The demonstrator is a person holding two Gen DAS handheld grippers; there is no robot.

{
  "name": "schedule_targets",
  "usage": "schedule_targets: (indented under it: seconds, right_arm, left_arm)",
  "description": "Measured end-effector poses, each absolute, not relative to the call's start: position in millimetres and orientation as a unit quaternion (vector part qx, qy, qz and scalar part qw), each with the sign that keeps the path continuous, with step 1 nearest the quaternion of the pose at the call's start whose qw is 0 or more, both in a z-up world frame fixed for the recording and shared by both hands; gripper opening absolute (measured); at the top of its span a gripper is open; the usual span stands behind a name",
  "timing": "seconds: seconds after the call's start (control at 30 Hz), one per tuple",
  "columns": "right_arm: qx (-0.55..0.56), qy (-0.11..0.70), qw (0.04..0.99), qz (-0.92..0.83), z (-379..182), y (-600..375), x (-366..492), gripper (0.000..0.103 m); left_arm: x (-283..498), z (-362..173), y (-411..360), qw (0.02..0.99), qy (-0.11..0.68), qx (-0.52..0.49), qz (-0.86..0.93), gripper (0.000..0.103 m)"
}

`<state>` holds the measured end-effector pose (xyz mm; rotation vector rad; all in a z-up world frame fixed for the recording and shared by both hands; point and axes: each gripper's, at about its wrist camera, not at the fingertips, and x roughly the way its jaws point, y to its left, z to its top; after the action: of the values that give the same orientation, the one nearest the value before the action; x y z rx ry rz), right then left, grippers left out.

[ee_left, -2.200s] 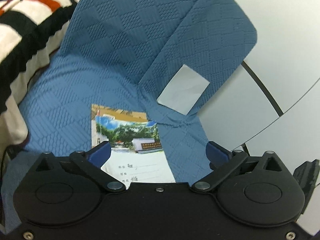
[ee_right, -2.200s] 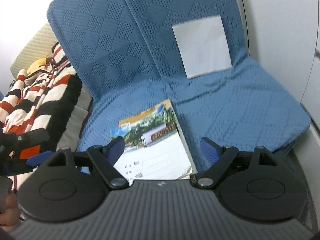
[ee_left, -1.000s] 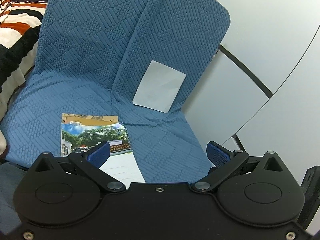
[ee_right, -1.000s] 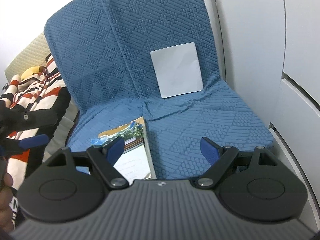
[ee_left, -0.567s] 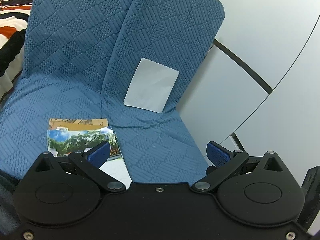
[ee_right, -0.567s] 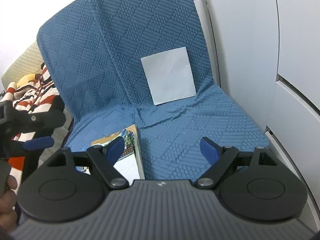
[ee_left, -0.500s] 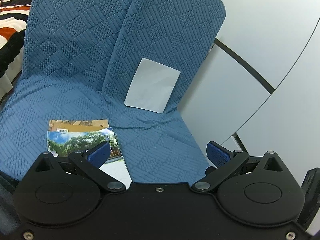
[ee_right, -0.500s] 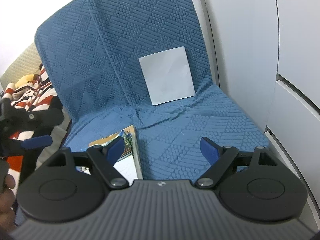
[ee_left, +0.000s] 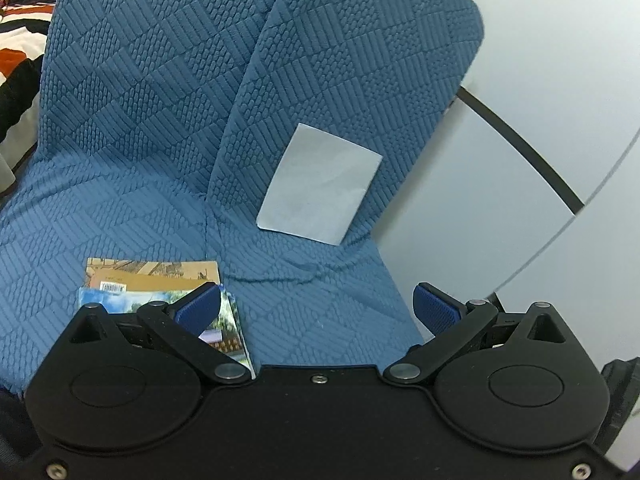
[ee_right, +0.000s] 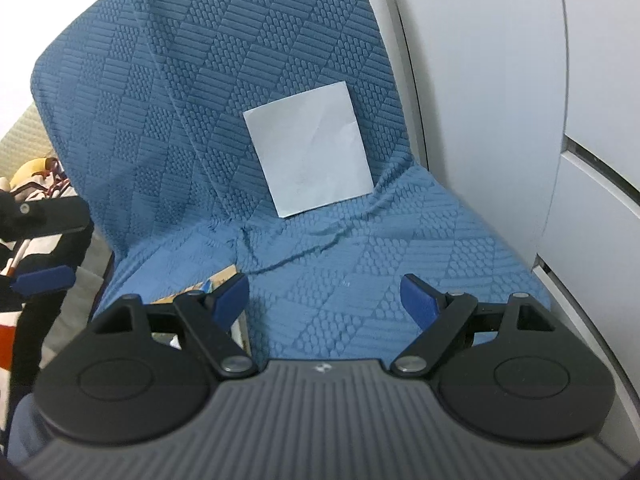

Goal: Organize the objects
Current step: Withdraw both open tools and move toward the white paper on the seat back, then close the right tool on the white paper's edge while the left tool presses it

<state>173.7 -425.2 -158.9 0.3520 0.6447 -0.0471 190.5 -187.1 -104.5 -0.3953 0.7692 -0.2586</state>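
Plainly, both grippers are aimed at the blue-covered seat (ee_right: pixel 420 240), and both stand spread with nothing between the jaws. The right gripper (ee_right: pixel 325 294) faces the sheet of paper (ee_right: pixel 308 152) almost head-on: the sheet leans upright against the seat's backrest, its bottom edge at the crease where back meets cushion, its long axis running up the backrest with a slight tilt. From that gripper the paper lies straight ahead and up, well apart from the fingertips, with bare cushion between.

The left gripper (ee_left: pixel 318 308) sees the same paper (ee_left: pixel 320 192) ahead and a little right of centre. Just beside its left finger (ee_left: pixel 199 307), toward the cushion's front left, lies a stack of booklets (ee_left: pixel 152 276), flat, with the long axis running toward the front edge as far as the partly hidden covers allow me to tell.

So the left hand looks nearer the booklets and the right better lined up with the paper; which the coming move goes for cannot be read from here. A thin leaning sheet would need pinching by an edge.
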Motion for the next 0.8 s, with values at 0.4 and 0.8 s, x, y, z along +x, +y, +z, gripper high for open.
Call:
schedule_targets:
  seconds: [0.4,0.8]
  right_arm:
    - [0.166,0.298,0.940,-0.009,-169,-468,241,0.084]
    - [0.157,0.312,0.936,0.043,-210,-502,344,0.084]
  left_arm:
    - [286,-134,-216,0.895,0.377,-0.205,-0.122,0.102]
    - [397,-195,-253,0.880,0.422,-0.185,-0.115,0.102]
